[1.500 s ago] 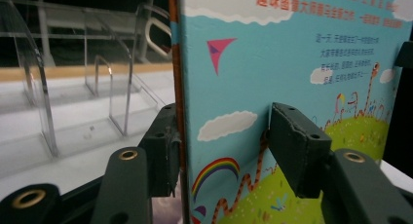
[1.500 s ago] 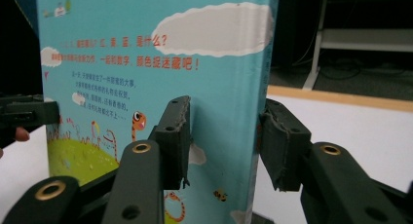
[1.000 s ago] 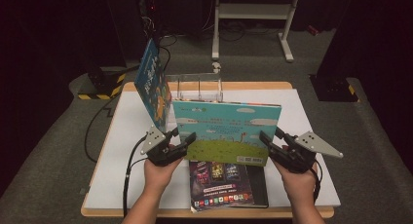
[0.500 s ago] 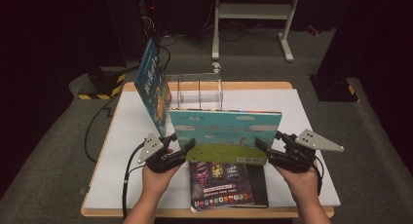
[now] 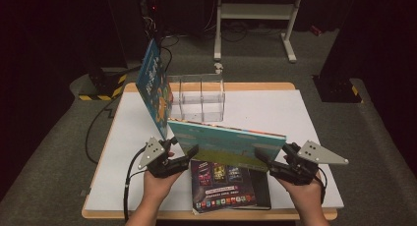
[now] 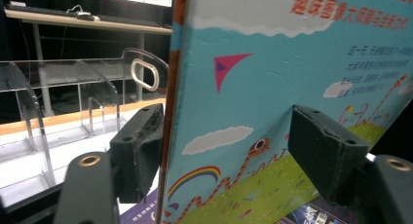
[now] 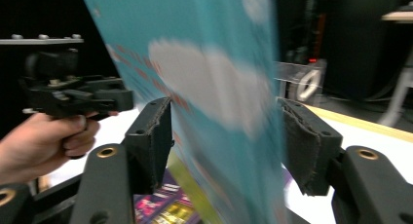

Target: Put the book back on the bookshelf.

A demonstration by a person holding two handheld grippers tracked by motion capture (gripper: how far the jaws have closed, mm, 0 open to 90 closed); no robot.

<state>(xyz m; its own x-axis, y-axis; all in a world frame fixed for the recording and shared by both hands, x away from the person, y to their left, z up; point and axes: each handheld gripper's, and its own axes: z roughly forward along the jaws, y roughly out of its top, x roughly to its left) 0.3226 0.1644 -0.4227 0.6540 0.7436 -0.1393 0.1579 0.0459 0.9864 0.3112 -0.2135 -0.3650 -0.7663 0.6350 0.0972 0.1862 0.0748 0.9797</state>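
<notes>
1. A picture book (image 5: 223,142) with a sky-blue and grass-green cover stands tilted above the near middle of the desk (image 5: 275,105), its long edge running from left to right between the two grippers
2. The left gripper (image 5: 189,155) sits at the book's left end, close to the near left part of the desk; in the left gripper view the book (image 6: 292,87) stands between the black jaws, one pad just beside the spine and the other in front of the cover, with a visible gap on at least one side, so the jaws are released around it, and they have just been opening
3. The right gripper (image 5: 263,159) sits at the book's right end; in the right gripper view the blurred book (image 7: 204,87) passes between the jaws with space on both sides, so this one is also released, though its jaws have just been closing a little
4. Under the raised book, a dark-covered book (image 5: 226,184) lies flat at the near edge of the desk
5. A clear acrylic divider rack (image 5: 196,96) stands near the far edge, left of centre
6. A second blue picture book (image 5: 153,86) leans upright against the rack's left side
7. The person's left hand (image 5: 157,186) and right hand (image 5: 305,196) come in over the near edge
</notes>
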